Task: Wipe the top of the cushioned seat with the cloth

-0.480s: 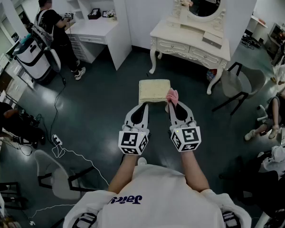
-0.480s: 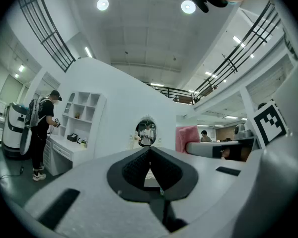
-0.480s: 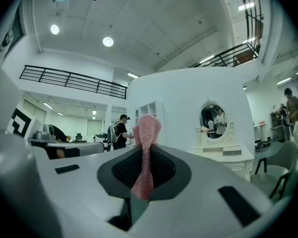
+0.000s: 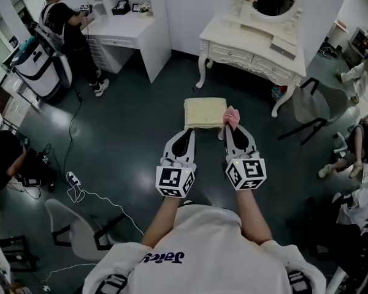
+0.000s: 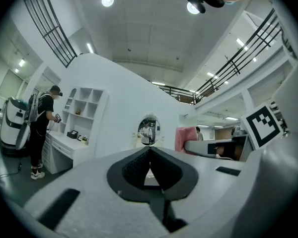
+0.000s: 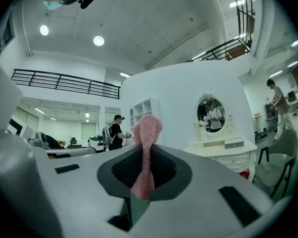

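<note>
Pink cloth (image 4: 231,116) pinched in the right gripper (image 4: 230,129), at the cushioned seat (image 4: 203,112), by its right edge.
Beside it, the left gripper (image 4: 185,133) hovers near the cream seat's front, jaws closed together, holding nothing.

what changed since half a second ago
Little. The right gripper, jaws shut on the pink cloth, edged slightly forward along the right edge of the cushioned seat. Nothing was taken or let go; the left gripper stays shut and empty.
</note>
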Demonstrator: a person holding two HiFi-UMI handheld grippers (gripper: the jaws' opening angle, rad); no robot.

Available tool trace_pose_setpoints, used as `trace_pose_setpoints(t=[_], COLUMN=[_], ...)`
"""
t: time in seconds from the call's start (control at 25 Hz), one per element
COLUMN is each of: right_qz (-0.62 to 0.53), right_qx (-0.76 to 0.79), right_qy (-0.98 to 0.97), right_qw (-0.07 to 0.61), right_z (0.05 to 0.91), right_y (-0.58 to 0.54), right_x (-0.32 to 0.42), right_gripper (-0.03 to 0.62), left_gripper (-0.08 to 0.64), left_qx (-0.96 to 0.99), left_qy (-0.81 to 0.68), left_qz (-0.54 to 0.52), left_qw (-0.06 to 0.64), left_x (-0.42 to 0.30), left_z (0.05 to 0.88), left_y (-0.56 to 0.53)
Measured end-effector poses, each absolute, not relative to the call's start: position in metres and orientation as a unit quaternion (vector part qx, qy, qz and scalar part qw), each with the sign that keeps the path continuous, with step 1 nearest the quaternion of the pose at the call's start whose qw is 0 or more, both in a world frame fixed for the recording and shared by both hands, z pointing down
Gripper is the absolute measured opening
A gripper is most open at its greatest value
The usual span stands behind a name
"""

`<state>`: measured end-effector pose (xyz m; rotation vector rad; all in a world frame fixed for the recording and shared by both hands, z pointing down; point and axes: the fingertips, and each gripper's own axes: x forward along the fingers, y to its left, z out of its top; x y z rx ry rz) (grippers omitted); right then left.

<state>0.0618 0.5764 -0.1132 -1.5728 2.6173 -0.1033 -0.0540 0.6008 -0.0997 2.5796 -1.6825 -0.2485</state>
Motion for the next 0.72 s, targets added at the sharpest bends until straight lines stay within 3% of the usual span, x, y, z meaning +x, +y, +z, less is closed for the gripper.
trace_pose_setpoints(t=[0.32,0.72], right_qz=[-0.057,-0.076], right_qx=[-0.533,-0.511], right_qy=[0.844,0.856], right_qw=[0.01,0.003], right_z=[-0.08,-0.057], right_y=[0.529,0.385], right_x=[0.041,0.057], right_gripper=[0.021,0.021], left_gripper=[0.014,0.014], left_qx=[0.842,0.835], left_qy=[-0.533,-0.544], left_qz=[-0.066,-0.054], left_qw=[0.051,0.069], left_x=[-0.085,-0.064], left_z=[-0.067,-0.044], left_y=[0.555,0.413])
